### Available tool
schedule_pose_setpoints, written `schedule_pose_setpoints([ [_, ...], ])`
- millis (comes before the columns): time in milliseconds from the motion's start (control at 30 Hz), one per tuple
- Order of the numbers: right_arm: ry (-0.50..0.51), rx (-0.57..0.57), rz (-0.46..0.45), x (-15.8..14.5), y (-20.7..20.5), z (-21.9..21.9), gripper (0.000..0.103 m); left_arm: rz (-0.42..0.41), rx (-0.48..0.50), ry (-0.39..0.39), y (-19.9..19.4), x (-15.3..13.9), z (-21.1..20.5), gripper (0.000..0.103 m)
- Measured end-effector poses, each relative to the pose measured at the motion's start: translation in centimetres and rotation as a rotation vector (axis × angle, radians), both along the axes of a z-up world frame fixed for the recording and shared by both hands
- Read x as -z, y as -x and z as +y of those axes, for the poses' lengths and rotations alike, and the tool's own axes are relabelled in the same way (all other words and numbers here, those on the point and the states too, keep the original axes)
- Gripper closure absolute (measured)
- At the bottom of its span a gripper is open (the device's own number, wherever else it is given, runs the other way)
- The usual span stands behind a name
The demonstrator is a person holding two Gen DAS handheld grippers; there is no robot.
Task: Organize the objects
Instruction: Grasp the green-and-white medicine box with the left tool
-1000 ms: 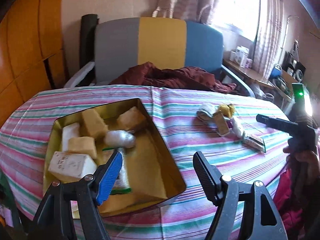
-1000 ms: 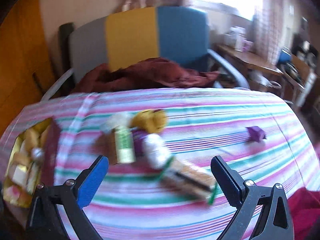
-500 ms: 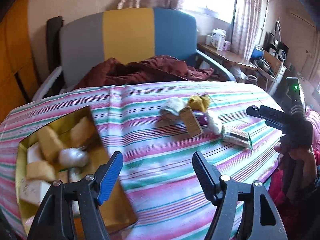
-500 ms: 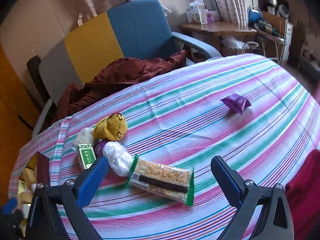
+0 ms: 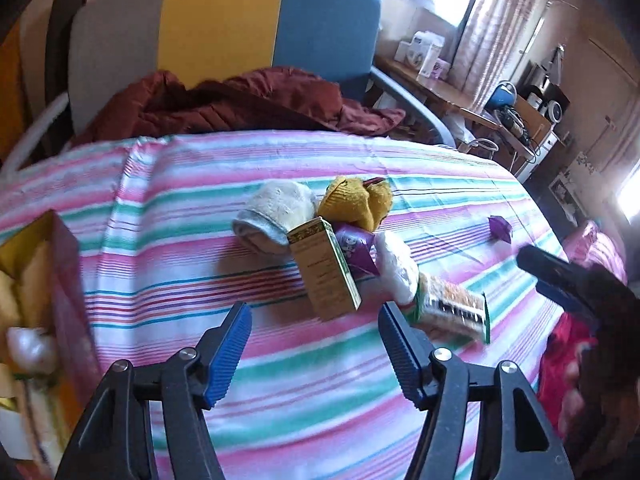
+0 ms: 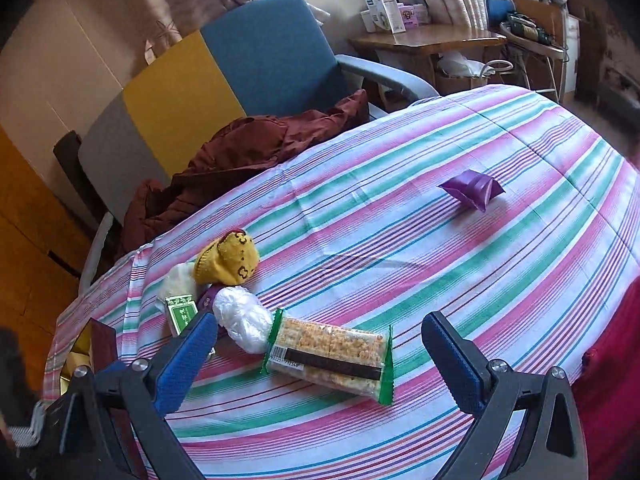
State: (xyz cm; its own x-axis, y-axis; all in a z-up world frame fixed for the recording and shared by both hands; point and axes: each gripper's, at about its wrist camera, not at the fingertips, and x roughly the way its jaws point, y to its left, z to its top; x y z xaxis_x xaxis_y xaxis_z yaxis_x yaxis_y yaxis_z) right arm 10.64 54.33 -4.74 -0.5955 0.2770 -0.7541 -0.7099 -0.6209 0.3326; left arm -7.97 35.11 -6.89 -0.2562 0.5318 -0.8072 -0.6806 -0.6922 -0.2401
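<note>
Two grippers hover over a table covered by a striped cloth (image 6: 460, 248) of pink, green and white bands. From its own wrist camera the left gripper (image 5: 314, 346) shows jaws spread wide with nothing between them, pointed toward a cluster of small items near the middle of the table. That cluster holds a grey-white rolled sock (image 5: 276, 214) touching a yellow sock (image 5: 356, 200), and just in front of them a tan-and-green box (image 5: 326, 268) lying tilted, a small purple packet with a cartoon face (image 5: 356, 248) tucked beside it, a white plastic-wrapped bundle (image 5: 394, 266), and a cereal bar in a clear green-edged wrapper (image 5: 452, 312) at the near right end. At the far left edge of that view a gold tin (image 5: 24, 264) sits open with pale blocks and a white bundle inside, blurred. The right gripper (image 6: 320, 354) also has its jaws wide apart and empty, positioned low over the cereal bar (image 6: 332, 354), which lies between its blue pads. A second purple packet (image 6: 472, 190) lies alone, well apart from the cluster, toward the table's far right. Behind the table stands a chair with grey, yellow and blue back panels (image 6: 224, 76), with a maroon jacket (image 6: 248, 152) heaped on its seat.
</note>
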Motion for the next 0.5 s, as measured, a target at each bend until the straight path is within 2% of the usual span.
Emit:
schedule_pose_setpoints([
  [300,-0.006,-0.04,-0.029,0.4,0.9,-0.4,0.0,-0.133,-0.045,-0.045,3.0,3.1,2.5,0.038],
  [400,-0.008,-0.034,-0.036,0.5,0.9,-0.2,0.0,-0.124,-0.035,-0.048,3.4,3.6,3.7,0.039],
  [433,-0.009,-0.03,-0.039,0.6,0.9,-0.1,0.0,-0.115,-0.036,-0.037,3.5,3.8,4.1,0.045],
  [467,-0.006,-0.026,-0.043,0.7,0.9,0.0,0.0,-0.123,-0.033,-0.037,3.7,4.0,4.3,0.058],
  [500,-0.003,-0.024,-0.045,0.8,0.9,0.1,0.0,-0.137,-0.027,-0.039,3.8,4.2,4.6,0.065],
])
